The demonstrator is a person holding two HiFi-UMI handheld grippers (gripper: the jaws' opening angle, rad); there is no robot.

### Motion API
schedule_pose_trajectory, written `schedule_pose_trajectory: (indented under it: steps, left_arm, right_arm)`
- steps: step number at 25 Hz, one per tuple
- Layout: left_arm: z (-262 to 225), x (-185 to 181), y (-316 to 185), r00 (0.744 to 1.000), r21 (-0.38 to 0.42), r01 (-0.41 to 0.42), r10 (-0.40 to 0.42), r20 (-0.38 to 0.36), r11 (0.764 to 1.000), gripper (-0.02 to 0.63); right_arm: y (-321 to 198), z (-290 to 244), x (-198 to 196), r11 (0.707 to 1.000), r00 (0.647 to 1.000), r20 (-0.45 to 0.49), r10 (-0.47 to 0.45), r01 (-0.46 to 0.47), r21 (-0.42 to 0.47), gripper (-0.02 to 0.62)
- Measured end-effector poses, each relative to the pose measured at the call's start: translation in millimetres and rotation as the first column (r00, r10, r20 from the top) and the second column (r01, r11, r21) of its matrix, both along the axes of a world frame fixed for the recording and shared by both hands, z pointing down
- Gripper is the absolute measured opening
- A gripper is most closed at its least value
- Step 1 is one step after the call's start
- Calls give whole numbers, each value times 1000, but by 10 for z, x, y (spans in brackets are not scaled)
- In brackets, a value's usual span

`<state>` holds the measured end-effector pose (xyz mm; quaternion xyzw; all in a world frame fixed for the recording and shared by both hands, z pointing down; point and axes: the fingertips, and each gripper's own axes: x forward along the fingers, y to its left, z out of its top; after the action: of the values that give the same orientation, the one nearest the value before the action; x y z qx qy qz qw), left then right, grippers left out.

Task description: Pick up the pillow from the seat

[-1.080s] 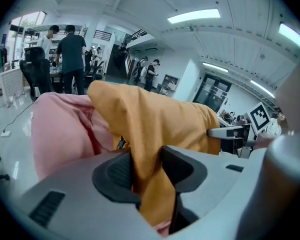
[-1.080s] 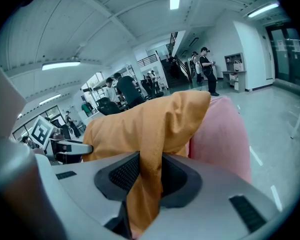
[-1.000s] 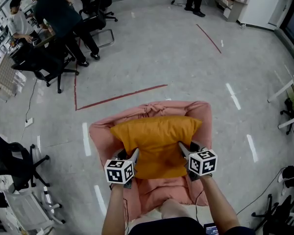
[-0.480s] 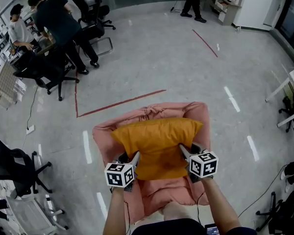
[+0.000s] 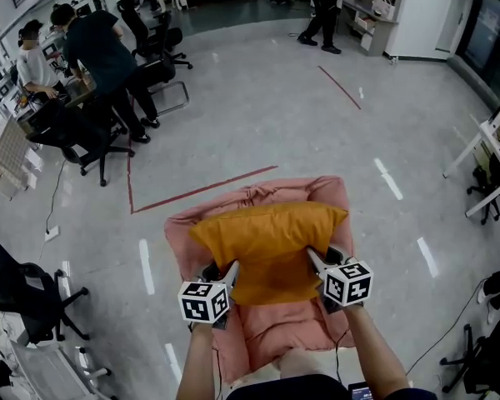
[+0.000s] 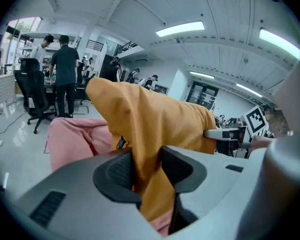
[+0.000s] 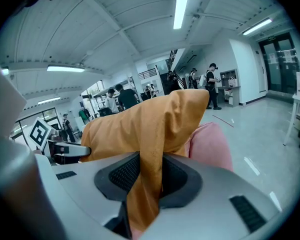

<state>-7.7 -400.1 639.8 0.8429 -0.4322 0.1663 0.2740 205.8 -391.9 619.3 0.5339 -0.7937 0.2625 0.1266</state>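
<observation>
The orange pillow [image 5: 271, 244] stretches between the left claw [image 5: 220, 271] and the right claw [image 5: 323, 261], each clamped on one of its near corners. Beneath and beyond both claws lies the pink seat [image 5: 271, 340]. Far ahead of the left claw, people [image 5: 100, 44] gather by black office chairs [image 5: 75, 127]

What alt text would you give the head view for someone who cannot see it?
The left gripper and right gripper pinch an orange pillow by its near edge over a pink seat; people stand across the grey floor.

Orange pillow [image 5: 268, 247], creased and puffy, lying crosswise above pink seat [image 5: 292, 333]
</observation>
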Motion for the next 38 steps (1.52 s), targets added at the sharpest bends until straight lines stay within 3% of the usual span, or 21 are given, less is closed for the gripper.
schedule_pose_trajectory:
  steps: [12, 21, 38]
  left_arm:
    - [-613, -157, 425, 999, 126, -14, 18, -29, 992, 152]
    - [-1146, -230, 782, 997, 238, -57, 69, -42, 970, 153]
    - [-1842, -658, 1443, 990, 367, -6, 57, -127, 930, 149]
  right_arm:
    - [469, -599, -159, 992, 998, 4, 55, -55, 116, 123]
    - [854, -1080, -243, 974, 994, 16, 112, -113, 195, 123]
    - [1571, -1710, -650, 940, 987, 22, 158, -157, 301, 121]
